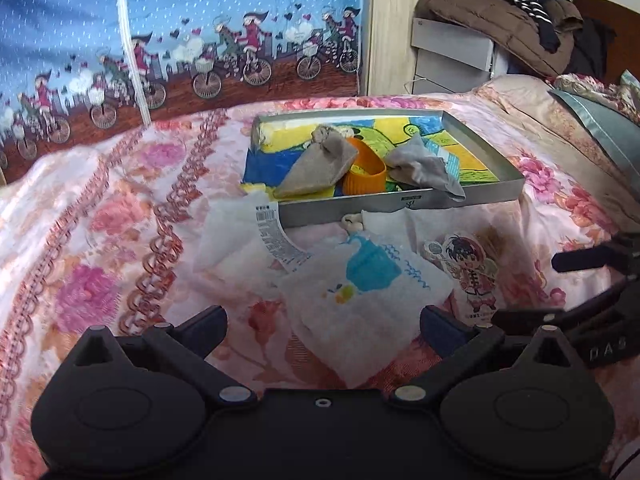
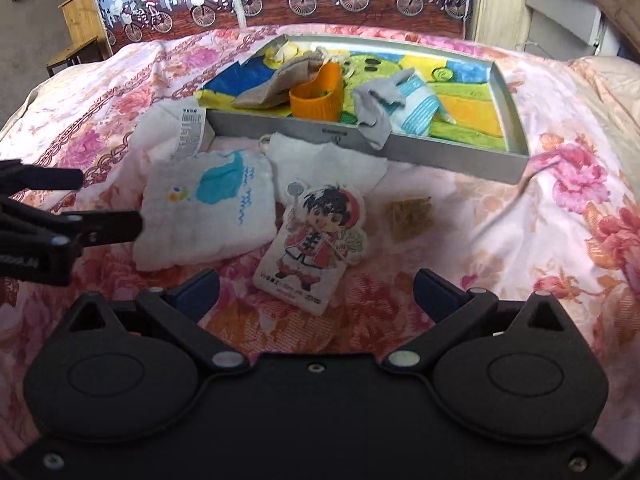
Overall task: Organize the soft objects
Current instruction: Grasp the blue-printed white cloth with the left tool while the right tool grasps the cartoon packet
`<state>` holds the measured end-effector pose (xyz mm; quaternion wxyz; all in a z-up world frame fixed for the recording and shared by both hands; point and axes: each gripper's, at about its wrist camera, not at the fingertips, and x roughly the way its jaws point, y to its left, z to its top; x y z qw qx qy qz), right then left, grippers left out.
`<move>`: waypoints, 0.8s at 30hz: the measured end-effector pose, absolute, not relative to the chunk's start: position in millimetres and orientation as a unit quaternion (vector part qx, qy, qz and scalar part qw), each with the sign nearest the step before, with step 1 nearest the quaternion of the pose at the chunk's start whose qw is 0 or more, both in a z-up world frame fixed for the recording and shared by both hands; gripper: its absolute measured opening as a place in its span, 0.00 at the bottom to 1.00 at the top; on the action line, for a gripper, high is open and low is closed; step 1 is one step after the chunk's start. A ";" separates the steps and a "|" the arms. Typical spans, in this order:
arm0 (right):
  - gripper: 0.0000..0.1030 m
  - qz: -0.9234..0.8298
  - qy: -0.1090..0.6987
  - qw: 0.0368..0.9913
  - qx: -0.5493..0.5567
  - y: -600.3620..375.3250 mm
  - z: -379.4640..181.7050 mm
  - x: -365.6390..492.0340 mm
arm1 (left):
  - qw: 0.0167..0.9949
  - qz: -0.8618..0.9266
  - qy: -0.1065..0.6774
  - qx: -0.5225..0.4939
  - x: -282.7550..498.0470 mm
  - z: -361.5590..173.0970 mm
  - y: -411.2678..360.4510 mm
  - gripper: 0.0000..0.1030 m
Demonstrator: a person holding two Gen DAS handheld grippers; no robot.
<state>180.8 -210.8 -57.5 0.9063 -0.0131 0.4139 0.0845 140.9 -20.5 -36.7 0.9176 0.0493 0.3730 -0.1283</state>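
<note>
Both hand-held grippers gape empty: the left hand-held gripper (image 1: 323, 330) sits directly before the whale cloth (image 1: 362, 292), nearer than the right hand-held gripper (image 2: 316, 292).

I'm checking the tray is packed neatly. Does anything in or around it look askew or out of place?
Yes. The grey sock droops over the tray's front wall, half out. A hard orange cup sits among the soft items. The whale cloth and cartoon pouch lie outside on the bedspread.
</note>
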 end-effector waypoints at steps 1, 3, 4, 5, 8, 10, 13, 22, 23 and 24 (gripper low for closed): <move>1.00 0.086 0.416 0.905 -0.012 -209.2 -60.1 182.5 | 0.916 -0.127 0.380 0.038 145.2 -41.1 -20.1 0.99; 1.00 0.088 0.420 0.903 -0.009 -207.0 -65.1 186.3 | 0.910 -0.131 0.392 0.012 151.9 -49.7 -17.2 0.99; 1.00 0.091 0.423 0.902 -0.004 -206.2 -67.9 188.1 | 0.907 -0.136 0.399 0.000 154.5 -54.7 -15.0 0.99; 1.00 0.092 0.426 0.900 0.001 -205.4 -69.9 190.7 | 0.904 -0.139 0.405 -0.009 157.4 -59.7 -12.5 0.99; 1.00 0.095 0.426 0.899 0.017 -206.1 -80.0 197.9 | 0.897 -0.133 0.421 -0.029 163.3 -72.5 -6.9 0.99; 1.00 0.098 0.425 0.900 0.029 -207.7 -83.2 202.3 | 0.894 -0.129 0.427 -0.041 167.8 -76.3 -4.0 0.99; 1.00 0.101 0.434 0.893 0.055 -209.7 -85.9 208.5 | 0.890 -0.131 0.433 -0.068 175.6 -79.3 -0.1 0.99; 0.97 0.088 0.448 0.889 0.041 -202.6 -95.6 222.0 | 0.871 -0.119 0.460 -0.125 194.8 -96.1 5.6 0.99; 0.95 0.088 0.446 0.890 0.040 -201.5 -96.4 223.2 | 0.871 -0.121 0.460 -0.124 196.2 -96.9 4.6 0.99; 0.92 0.090 0.445 0.890 0.038 -200.6 -96.4 223.7 | 0.870 -0.122 0.461 -0.124 197.6 -97.4 3.5 0.99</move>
